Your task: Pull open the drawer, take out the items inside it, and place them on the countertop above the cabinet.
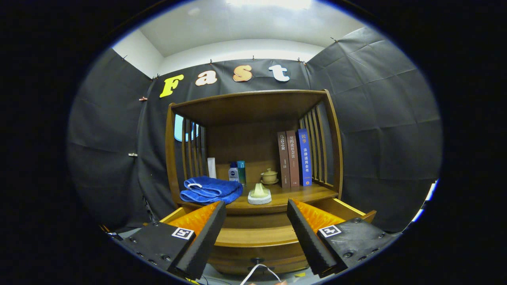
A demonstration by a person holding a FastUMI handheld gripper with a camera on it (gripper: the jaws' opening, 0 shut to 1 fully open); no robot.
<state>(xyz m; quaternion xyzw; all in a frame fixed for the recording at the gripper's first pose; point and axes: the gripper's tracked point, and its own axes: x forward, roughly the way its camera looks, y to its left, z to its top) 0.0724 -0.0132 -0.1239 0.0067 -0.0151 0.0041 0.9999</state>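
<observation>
Gripper view: gripper (256, 233) wide open, empty, above drawer (257, 237).

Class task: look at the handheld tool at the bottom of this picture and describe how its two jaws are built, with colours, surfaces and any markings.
The gripper has two black wedge-shaped jaws with ribbed black pads on their inner faces, orange ridged backing behind, and black screw-fastened mounts, each bearing a square black-and-white marker.
</observation>
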